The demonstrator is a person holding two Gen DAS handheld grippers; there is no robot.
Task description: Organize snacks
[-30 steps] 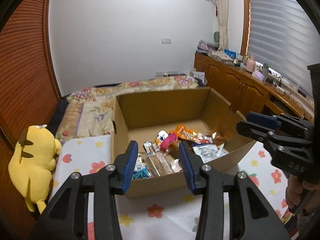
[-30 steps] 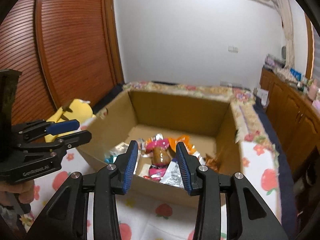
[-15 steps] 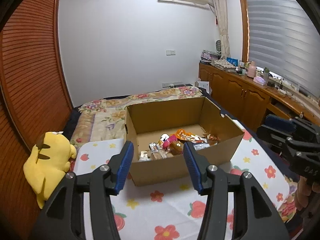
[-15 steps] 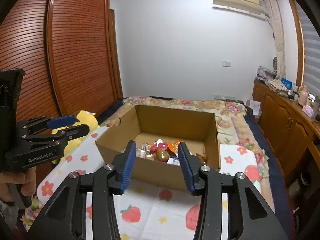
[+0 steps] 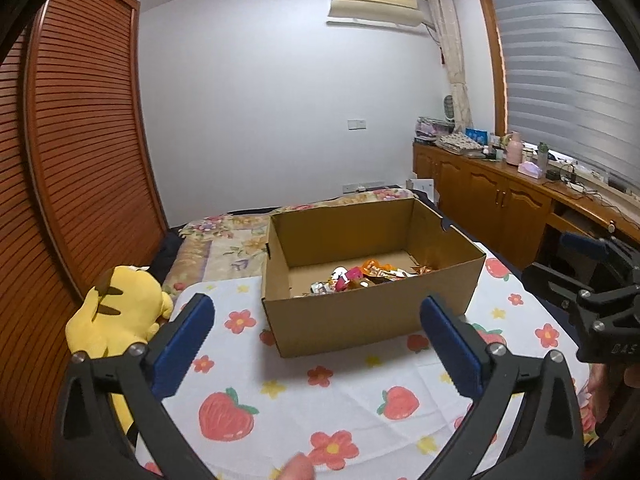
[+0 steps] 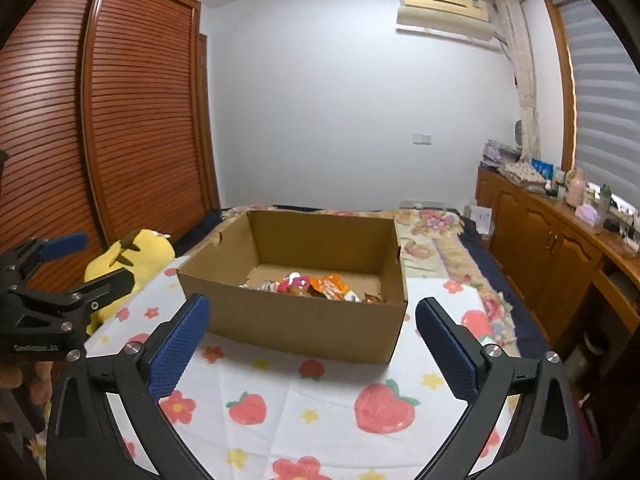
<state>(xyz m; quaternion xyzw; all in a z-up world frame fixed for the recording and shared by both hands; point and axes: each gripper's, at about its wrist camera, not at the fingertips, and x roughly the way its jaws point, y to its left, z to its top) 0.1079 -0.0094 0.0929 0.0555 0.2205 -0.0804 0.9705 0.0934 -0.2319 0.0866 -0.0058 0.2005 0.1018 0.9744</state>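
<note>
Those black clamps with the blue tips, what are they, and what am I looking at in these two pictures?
They are hand-held grippers, one in each of a person's hands, each with a camera looking out along its two fingers. One picture comes from the left gripper, the other from the right gripper; each also catches the other gripper at its edge. Both have just been opening and now stand wide open, holding nothing. Ahead, on a cloth printed with flowers and strawberries, sits an open cardboard box with a pile of snack packets inside. A yellow plush toy lies to the box's left, by the wooden wardrobe.
</note>
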